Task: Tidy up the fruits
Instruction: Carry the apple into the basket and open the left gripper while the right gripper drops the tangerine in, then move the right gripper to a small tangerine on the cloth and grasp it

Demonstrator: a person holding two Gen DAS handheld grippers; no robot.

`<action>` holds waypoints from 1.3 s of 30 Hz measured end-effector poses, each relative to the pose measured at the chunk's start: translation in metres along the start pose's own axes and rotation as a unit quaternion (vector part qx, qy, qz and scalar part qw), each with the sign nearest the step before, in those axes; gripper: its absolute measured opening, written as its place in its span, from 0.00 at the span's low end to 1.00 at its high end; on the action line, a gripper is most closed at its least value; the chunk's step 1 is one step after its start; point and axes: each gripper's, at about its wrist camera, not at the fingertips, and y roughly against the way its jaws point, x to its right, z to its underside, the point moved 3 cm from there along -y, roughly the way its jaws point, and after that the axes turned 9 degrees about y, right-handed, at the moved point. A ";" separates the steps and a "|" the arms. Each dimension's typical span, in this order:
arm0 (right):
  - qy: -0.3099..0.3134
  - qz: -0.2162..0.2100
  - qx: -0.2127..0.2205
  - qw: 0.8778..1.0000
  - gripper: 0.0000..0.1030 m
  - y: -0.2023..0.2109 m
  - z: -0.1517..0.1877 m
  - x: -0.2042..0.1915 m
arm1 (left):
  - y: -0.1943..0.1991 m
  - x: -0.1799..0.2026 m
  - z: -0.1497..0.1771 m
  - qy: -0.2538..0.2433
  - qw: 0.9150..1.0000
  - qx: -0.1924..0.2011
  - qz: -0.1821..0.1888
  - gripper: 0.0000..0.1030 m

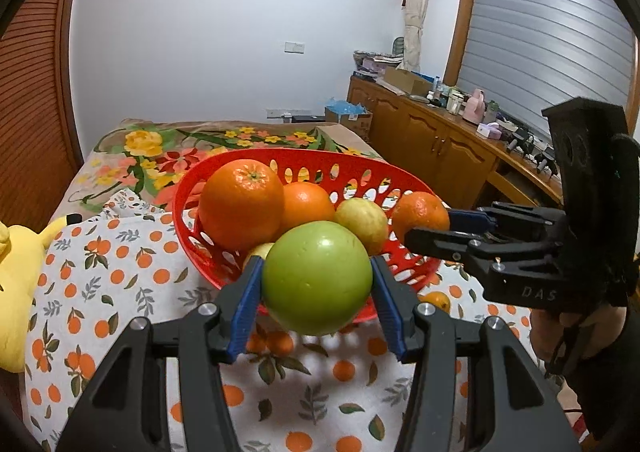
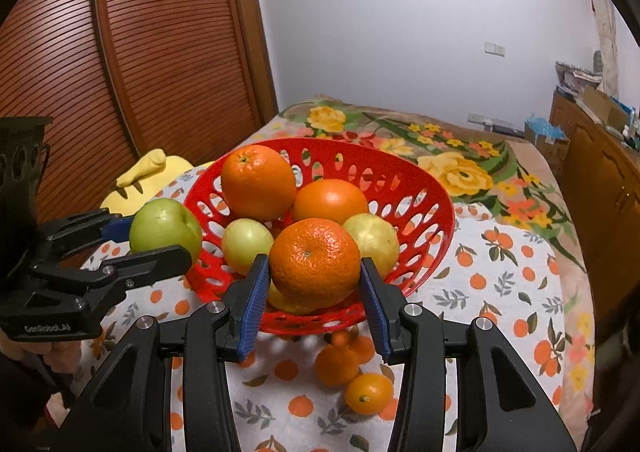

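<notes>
My left gripper [image 1: 316, 264] is shut on a green apple [image 1: 316, 276], held just in front of the near rim of the red perforated basket [image 1: 280, 152]. Inside the basket are a large orange [image 1: 240, 204], a second orange [image 1: 308, 204] and a pale yellow-green fruit [image 1: 362, 224]. My right gripper [image 2: 314, 262] is shut on a mandarin [image 2: 314, 262] above the basket's [image 2: 436, 192] near side. The right wrist view shows the left gripper [image 2: 156, 240] with the apple [image 2: 164, 230] at the basket's left edge. The right gripper [image 1: 432, 226] with the mandarin [image 1: 420, 216] hangs at the basket's right edge.
The basket stands on an orange-print cloth [image 2: 500, 284] over a floral bedspread [image 2: 452, 168]. Small oranges [image 2: 368, 392] lie loose on the cloth in front of the basket. A yellow plush toy [image 1: 16, 292] lies at the left. A wooden cabinet [image 1: 432, 140] runs along the right.
</notes>
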 end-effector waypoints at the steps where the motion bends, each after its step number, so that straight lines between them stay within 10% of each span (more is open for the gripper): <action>1: -0.001 -0.001 -0.002 1.000 0.45 -0.002 0.001 0.001 | -0.001 -0.001 -0.001 0.001 1.000 0.000 -0.001 0.51; 39: -0.027 0.062 0.020 0.998 0.55 0.032 0.021 0.031 | -0.064 0.009 -0.024 -0.010 0.999 -0.037 -0.019 0.52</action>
